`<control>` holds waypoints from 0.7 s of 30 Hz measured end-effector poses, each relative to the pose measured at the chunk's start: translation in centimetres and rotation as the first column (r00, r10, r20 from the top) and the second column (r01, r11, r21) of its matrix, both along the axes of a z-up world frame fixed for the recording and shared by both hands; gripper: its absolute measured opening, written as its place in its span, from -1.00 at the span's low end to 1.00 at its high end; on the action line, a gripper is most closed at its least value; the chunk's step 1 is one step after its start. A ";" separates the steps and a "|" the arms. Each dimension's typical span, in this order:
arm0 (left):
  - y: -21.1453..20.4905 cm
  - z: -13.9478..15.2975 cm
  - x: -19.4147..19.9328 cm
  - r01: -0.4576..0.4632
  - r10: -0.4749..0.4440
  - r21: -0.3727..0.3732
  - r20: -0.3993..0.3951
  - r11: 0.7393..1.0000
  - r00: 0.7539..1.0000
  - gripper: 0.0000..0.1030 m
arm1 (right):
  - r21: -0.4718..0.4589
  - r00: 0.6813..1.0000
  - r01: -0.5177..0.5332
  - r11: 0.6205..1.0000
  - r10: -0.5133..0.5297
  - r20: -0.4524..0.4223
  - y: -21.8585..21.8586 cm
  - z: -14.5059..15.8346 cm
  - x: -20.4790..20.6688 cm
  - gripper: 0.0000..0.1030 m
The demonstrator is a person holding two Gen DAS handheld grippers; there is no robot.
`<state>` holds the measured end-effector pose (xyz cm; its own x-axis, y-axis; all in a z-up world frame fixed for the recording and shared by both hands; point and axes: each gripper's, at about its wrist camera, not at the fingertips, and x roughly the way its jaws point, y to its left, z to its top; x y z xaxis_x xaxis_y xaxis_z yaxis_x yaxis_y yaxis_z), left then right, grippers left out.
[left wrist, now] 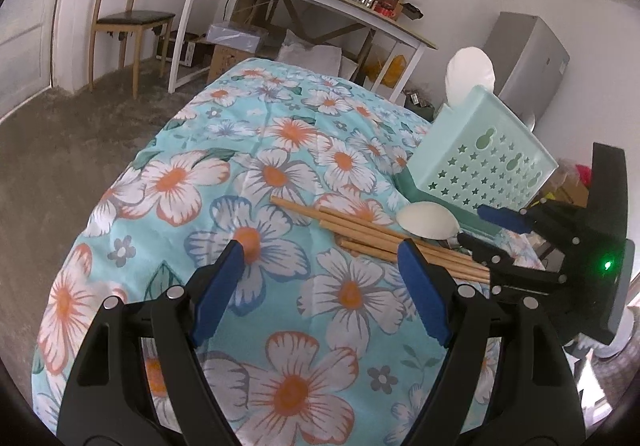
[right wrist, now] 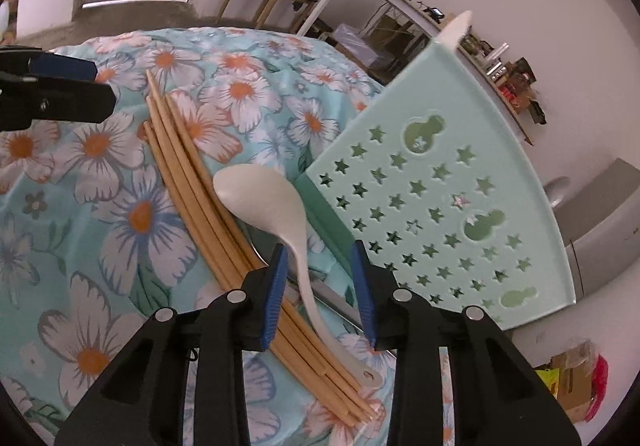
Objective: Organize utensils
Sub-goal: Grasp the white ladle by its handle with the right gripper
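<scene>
Right wrist view: my right claw (right wrist: 320, 286) sits low over the long white plastic spoon (right wrist: 276, 206), jaws partway apart w/ the spoon's thin handle running between them. The left pad looks right at the handle, the right pad is clear of it, so not clamped yet. The spoon lies on the bed's floral turquoise cloth (right wrist: 120, 226), bowl pointing away, handle resting against the bundle of tan bamboo chopsticks (right wrist: 192, 198), just beside the pale mint plastic utensil basket with star cut-outs (right wrist: 440, 182).

Handling, my guess: spoon is light, stiff, smooth plastic, so prob slippery and apt to pivot if pinched near the bowl. Best hold is mid-handle, across the narrow part, approx where I am now. Chopsticks are light, rigid, round, will roll apart; take them as a bundle near the middle.

My left claw (left wrist: 324, 258) is spread wide, nothing in it, hovering over the cloth just short of the chopstick tips.
</scene>
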<state>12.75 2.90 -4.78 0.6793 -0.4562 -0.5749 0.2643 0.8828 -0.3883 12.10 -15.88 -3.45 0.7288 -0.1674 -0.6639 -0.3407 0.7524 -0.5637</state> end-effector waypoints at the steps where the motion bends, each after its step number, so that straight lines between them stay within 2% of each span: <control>1: 0.1 -0.1 0.0 -0.001 0.001 -0.008 -0.002 1.000 1.000 0.46 | -0.007 1.000 -0.008 1.000 0.008 0.005 0.3 0.0 0.0 -0.38; 7: 0.2 -0.2 0.2 -0.002 0.002 -0.022 -0.014 1.000 1.000 0.46 | -0.022 0.999 -0.042 0.999 0.042 0.016 1.4 0.1 0.3 -0.38; 11: 0.3 -0.3 0.3 -0.003 0.003 -0.026 -0.018 1.000 1.000 0.46 | -0.064 0.998 -0.060 0.996 0.062 0.026 2.2 -0.5 0.5 -0.39; 14: 0.3 -0.3 0.2 -0.004 0.003 -0.026 -0.018 1.000 1.000 0.46 | -0.090 0.996 -0.070 0.993 0.074 0.041 2.7 -0.6 0.3 -0.48; 21: 0.3 -0.4 0.3 -0.002 0.002 -0.029 -0.027 1.000 1.000 0.46 | -0.079 0.995 -0.076 0.994 0.080 0.051 3.4 -0.5 0.9 -0.65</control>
<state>13.04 3.24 -5.19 0.6644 -0.4719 -0.5795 0.2514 0.8714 -0.4212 12.96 -12.45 -3.93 0.7759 -0.1578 -0.6108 -0.3644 0.6783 -0.6381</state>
